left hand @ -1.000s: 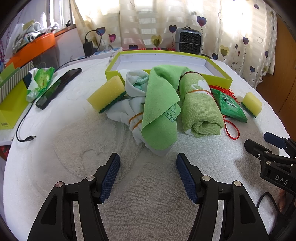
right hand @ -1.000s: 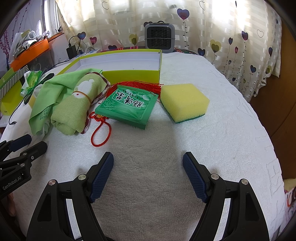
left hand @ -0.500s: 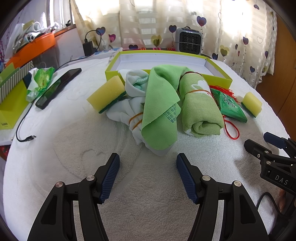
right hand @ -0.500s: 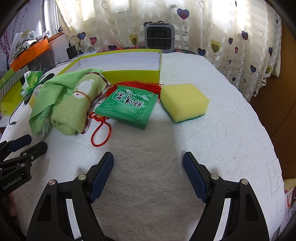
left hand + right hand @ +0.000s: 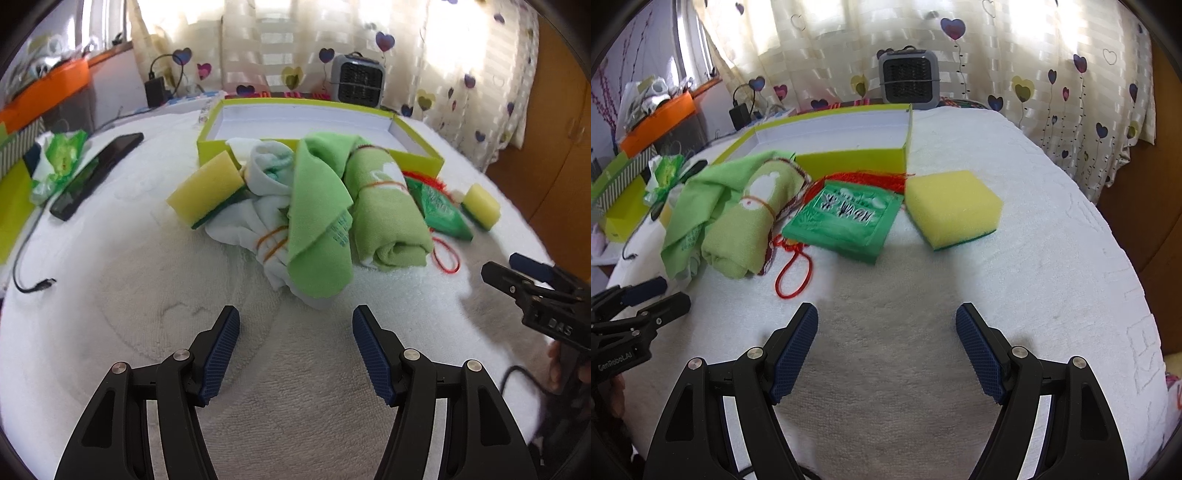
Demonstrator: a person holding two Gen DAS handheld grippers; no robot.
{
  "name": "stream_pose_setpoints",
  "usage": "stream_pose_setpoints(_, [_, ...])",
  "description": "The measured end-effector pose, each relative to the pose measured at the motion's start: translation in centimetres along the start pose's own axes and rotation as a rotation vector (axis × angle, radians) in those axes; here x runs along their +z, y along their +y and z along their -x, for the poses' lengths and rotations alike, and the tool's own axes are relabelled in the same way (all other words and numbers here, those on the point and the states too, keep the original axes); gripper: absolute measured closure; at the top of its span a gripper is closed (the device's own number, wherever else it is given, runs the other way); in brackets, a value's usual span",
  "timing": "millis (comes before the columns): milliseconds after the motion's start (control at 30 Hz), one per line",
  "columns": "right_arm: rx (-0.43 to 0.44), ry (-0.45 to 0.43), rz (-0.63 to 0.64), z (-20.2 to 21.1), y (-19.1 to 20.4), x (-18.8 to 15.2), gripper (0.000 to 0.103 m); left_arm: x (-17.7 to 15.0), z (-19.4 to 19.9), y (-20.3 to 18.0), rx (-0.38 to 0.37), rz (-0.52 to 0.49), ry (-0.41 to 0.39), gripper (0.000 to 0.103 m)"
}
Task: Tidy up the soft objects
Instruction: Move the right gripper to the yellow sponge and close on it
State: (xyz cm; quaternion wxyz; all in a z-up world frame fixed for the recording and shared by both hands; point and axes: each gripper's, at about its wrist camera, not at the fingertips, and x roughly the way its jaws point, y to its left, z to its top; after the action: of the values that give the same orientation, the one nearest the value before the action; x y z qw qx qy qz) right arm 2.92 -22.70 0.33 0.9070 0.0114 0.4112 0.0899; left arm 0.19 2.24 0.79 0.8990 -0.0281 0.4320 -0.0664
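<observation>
- Nearest, the left claw (image 5: 293, 354) hangs wide open over bare white cloth, gripping nothing; the right claw (image 5: 886, 349) is likewise spread wide and empty.
- Just past the left claw lies the heap of soft things: a white cloth (image 5: 258, 206) bound with rubber bands, a loose green cloth (image 5: 319, 221) draped over it, and a rolled green towel (image 5: 384, 206) touching that on its right.
- A sponge (image 5: 207, 186) leans on the left edge of the heap.
- Ahead of the right claw sit a red cord (image 5: 794, 277), a green packet (image 5: 846, 218) and a second sponge (image 5: 953, 206), the packet and that sponge almost touching.
- Behind everything stands the box (image 5: 417, 149), open, with nothing visible inside, though the near wall hides part of its floor.
- By my reading the sorting has not begun: every soft thing rests on the tabletop in front of the box, none inside, so all of them are left to move.
- Against the earlier frames almost nothing differs. The heap, sponges, packet and box sit where they did, and both claws keep the same wide opening. The right view is slightly blurred now, which hints that hand is starting to move.
</observation>
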Motion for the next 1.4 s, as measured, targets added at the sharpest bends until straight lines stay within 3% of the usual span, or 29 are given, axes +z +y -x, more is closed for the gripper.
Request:
stream_pose_setpoints(267, [-0.078, -0.069, 0.010, 1.2, -2.2, 2.3, 0.026, 2.0, 1.2, 4.2, 0.002, 0.067, -0.052, 0.039])
stream_pose_setpoints(333, [-0.063, -0.072, 0.001, 1.0, -2.8, 2.9, 0.025, 2.8, 1.1, 5.0, 0.006, 0.077, -0.053, 0.040])
stream_pose_setpoints(600, [-0.022, -0.044, 0.018, -0.9, -4.0, 4.8, 0.025, 5.9, -0.7, 6.7, 0.022, 0.039, -0.040, 0.040])
stream_pose_setpoints(733, [0.003, -0.035, 0.009, -1.5, -4.1, 5.3, 0.025, 7.0, -0.8, 7.2, -0.055, 0.072, -0.052, 0.040])
stream_pose_setpoints(967, [0.018, -0.006, 0.002, -3.0, -4.2, 6.3, 0.025, 8.5, -1.9, 8.3, -0.118, 0.170, -0.034, 0.039])
stream_pose_setpoints(1100, [0.021, 0.014, 0.001, -3.8, -4.5, 6.6, 0.025, 8.7, -3.5, 8.6, -0.117, 0.194, 0.019, 0.039])
stream_pose_setpoints(1300, [-0.038, 0.065, 0.035, -5.0, -4.5, 6.5, 0.025, 8.7, -3.7, 8.9, -0.113, 0.187, 0.016, 0.039])
stream_pose_setpoints(1400, [-0.025, 0.073, 0.017, -5.2, -4.9, 6.6, 0.025, 8.8, -3.5, 9.1, -0.108, 0.171, 0.023, 0.039])
